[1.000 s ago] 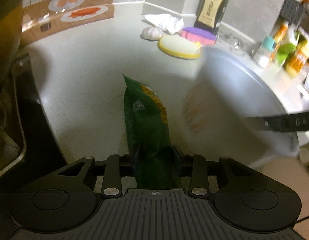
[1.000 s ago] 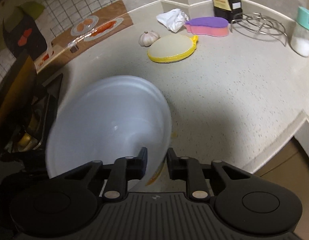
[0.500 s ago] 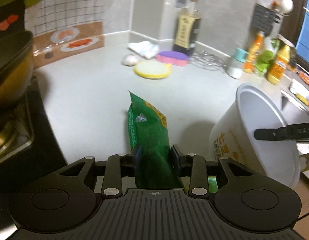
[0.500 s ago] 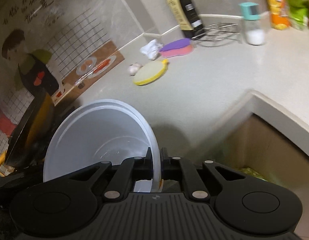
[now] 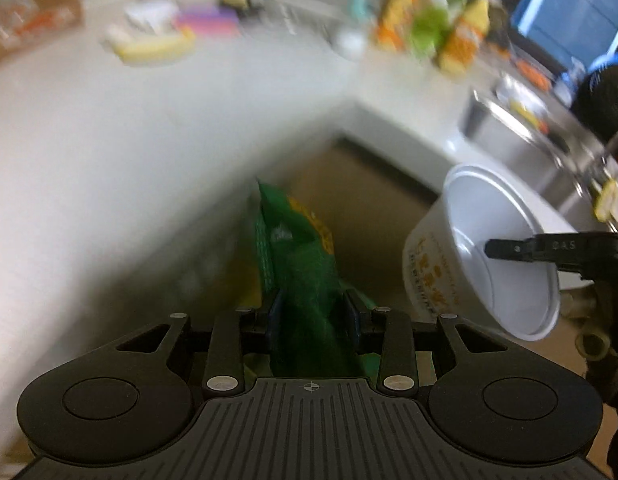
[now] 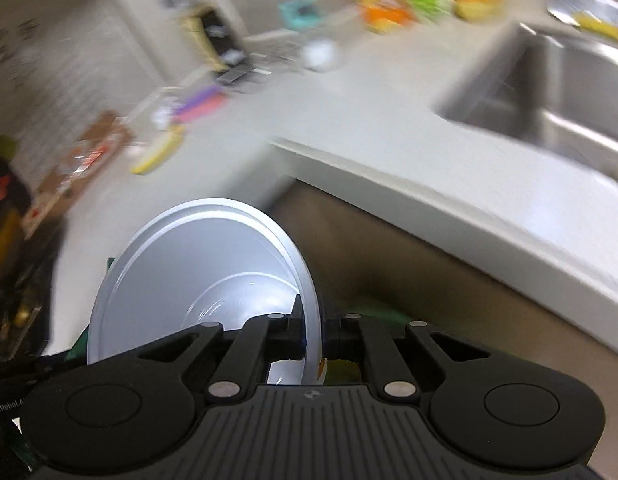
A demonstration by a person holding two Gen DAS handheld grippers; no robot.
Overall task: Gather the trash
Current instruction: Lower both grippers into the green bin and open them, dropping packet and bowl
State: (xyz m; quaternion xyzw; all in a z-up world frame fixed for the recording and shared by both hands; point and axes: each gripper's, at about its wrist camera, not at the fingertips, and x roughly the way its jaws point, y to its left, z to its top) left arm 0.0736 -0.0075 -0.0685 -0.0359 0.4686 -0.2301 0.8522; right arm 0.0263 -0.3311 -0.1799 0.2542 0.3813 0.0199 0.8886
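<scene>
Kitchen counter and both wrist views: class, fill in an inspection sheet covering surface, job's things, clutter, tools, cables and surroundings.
Surface: pale speckled counter, its corner edge in view.
Job's things: green bag and white cup, both held off the counter's edge.
Clutter: yellow sponge, purple sponge, bottles; all blurred.
Tools: left tool shut on the green bag; right tool shut on the white cup's rim.
Cables: nothing seen.
Surroundings: steel sink, brown cupboard front, tiled wall.
</scene>
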